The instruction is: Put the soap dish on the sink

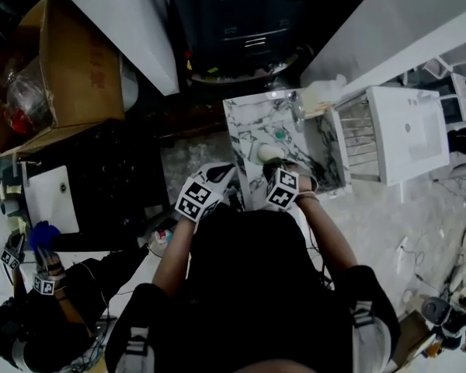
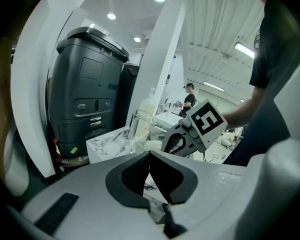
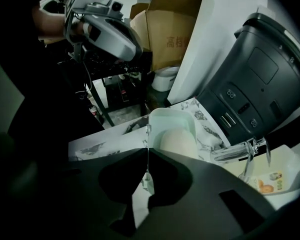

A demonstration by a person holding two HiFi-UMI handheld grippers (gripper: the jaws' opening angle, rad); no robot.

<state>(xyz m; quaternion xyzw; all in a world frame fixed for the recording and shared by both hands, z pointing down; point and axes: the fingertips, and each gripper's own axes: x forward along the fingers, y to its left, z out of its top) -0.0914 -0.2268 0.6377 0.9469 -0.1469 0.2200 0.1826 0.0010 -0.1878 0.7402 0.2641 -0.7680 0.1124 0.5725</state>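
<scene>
A pale green soap dish (image 3: 172,121) with a cream bar of soap (image 3: 178,140) in it is held by its near rim. My right gripper (image 3: 148,151) is shut on that rim. From the head view, the dish (image 1: 270,152) is over the marble sink top (image 1: 248,119), just ahead of the right gripper (image 1: 273,168). Whether the dish rests on the marble I cannot tell. My left gripper (image 1: 220,173) hovers at the sink's left front corner. In its own view its jaws (image 2: 149,156) meet at the tips with nothing held.
A chrome faucet (image 3: 240,151) and a pump bottle (image 1: 324,92) stand at the sink's back right. A black machine (image 1: 241,22) is behind the sink, a cardboard box (image 1: 62,68) is far left, and a white basin unit (image 1: 404,130) is at the right. Another person's grippers (image 1: 39,278) are at lower left.
</scene>
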